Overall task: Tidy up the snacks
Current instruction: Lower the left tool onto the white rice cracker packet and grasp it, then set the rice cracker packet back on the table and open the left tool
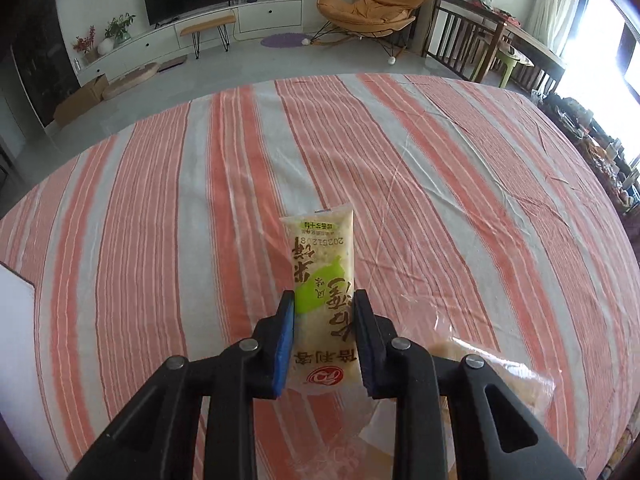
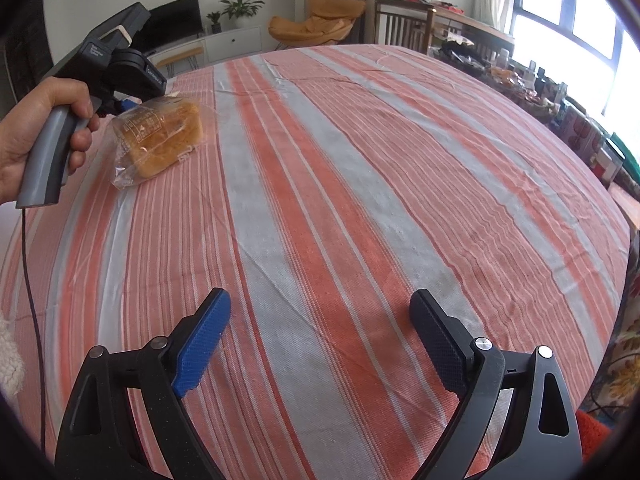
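In the left wrist view my left gripper (image 1: 323, 300) is shut on a pale yellow-green rice cracker packet (image 1: 322, 264), which sticks out forward between the blue pads above the striped tablecloth (image 1: 180, 200). A clear bag with bread (image 1: 504, 376) lies just right of the gripper, partly hidden by it. In the right wrist view my right gripper (image 2: 320, 306) is open and empty over the cloth. The bread bag (image 2: 158, 136) lies at far left, beside the hand-held left gripper (image 2: 120, 106), whose fingers are hidden behind it.
A white box edge (image 1: 16, 320) shows at the left of the table. Boxes and packets (image 2: 576, 132) crowd the table's right edge. A wooden chair (image 1: 460, 36) and orange lounge chair (image 1: 368, 8) stand beyond the far edge.
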The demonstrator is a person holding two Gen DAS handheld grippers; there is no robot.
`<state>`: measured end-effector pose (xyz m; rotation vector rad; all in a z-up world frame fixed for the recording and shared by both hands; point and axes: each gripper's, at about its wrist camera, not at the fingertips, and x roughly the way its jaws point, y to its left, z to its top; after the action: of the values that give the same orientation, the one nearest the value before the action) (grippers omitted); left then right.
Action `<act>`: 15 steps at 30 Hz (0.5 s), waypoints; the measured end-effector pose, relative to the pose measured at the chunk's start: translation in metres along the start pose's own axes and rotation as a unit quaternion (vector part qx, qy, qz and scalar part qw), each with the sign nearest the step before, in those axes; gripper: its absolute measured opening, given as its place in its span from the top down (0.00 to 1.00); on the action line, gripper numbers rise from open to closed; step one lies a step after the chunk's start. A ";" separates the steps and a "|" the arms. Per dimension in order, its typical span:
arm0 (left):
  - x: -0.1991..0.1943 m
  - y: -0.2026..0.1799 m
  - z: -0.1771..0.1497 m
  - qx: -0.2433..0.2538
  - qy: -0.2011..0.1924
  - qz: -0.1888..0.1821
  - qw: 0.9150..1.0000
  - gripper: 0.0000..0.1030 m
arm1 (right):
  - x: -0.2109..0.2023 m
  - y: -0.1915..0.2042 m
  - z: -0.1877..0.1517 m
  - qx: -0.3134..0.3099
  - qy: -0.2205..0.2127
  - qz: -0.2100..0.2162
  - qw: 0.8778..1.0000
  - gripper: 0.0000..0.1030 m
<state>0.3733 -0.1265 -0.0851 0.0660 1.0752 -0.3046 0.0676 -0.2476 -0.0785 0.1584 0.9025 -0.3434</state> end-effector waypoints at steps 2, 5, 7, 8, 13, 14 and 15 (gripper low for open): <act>-0.019 0.017 -0.033 -0.033 0.005 -0.009 0.999 0.74 | 0.000 0.000 0.000 0.000 0.000 0.000 1.000 0.09; -0.051 0.042 -0.084 -0.057 0.004 -0.005 0.998 0.74 | 0.000 0.000 0.000 0.000 0.000 0.000 1.000 0.09; -0.068 0.052 -0.117 -0.058 0.008 0.002 0.998 0.74 | 0.000 0.000 0.000 0.000 0.000 0.000 1.000 0.09; -0.077 0.056 -0.132 -0.061 0.009 0.006 0.998 0.74 | 0.000 -0.001 0.000 0.000 0.000 0.000 1.000 0.09; -0.101 0.071 -0.195 -0.076 0.001 0.005 0.997 0.73 | 0.000 -0.001 0.001 0.000 0.000 0.000 1.000 0.09; -0.104 0.071 -0.201 -0.074 -0.008 0.005 0.997 0.73 | 0.000 -0.001 0.000 0.000 0.000 0.000 1.000 0.09; -0.106 0.072 -0.206 -0.073 -0.017 0.002 0.997 0.72 | 0.000 -0.001 0.001 0.000 0.000 0.000 1.000 0.09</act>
<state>0.1703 0.0059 -0.0982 -0.0673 1.0607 -0.2211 0.0676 -0.2487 -0.0782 0.1587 0.9029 -0.3427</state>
